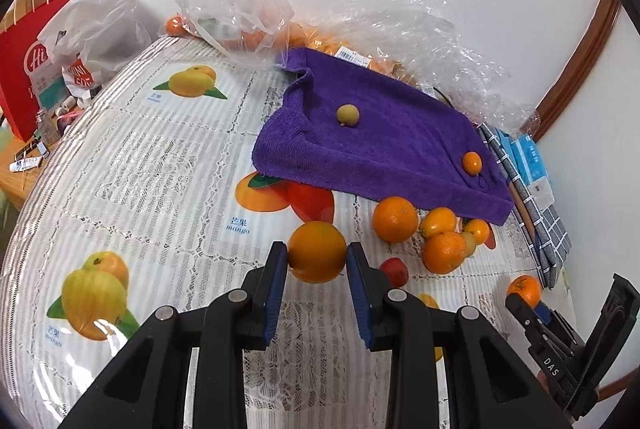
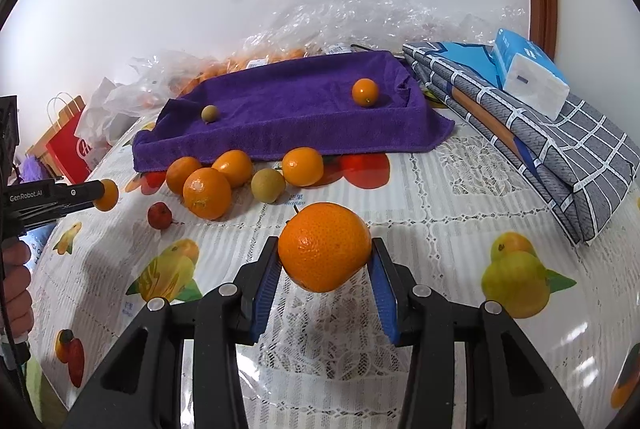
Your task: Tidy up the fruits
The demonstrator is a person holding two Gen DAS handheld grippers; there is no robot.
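At the far left of the worktop (image 1: pixel 132 157), which wears a fruit-printed cover, stand a red paper bag (image 1: pixel 24 69) and crumpled plastic bags (image 1: pixel 240 17).

The left tool (image 1: pixel 317 261) reaches forward, level, over the cover, with its blue pads (image 1: pixel 276 293) clamped on either side of a smooth orange (image 1: pixel 317 251). From the right wrist view this tool comes in from the left edge, roughly horizontal, with the person's hand (image 2: pixel 16 281) wrapped around its handle below; the fruit at its tip seems to sit clear of the cover.

Behind it lies a purple towel (image 1: pixel 392 133), raised at its far side, carrying a small greenish fruit (image 1: pixel 347 115) toward its left and a small orange fruit (image 1: pixel 471 162) toward its right. Just in front of the towel's near edge sits a loose cluster of oranges (image 2: pixel 208 189), several of them touching, with a yellowish round fruit (image 2: pixel 267 185) among them and a small red fruit (image 2: pixel 159 215) a little apart on the near left.

The right tool (image 2: pixel 325 267) also points forward, its jaws closed on a large dimpled orange (image 2: pixel 324 247) held above the cover, its shadow falling beneath. In the left wrist view it enters low at the right edge.

At the far right rests a folded grey checked cloth (image 2: pixel 560 157), with a blue-and-white tissue pack (image 2: pixel 528 73) on top.
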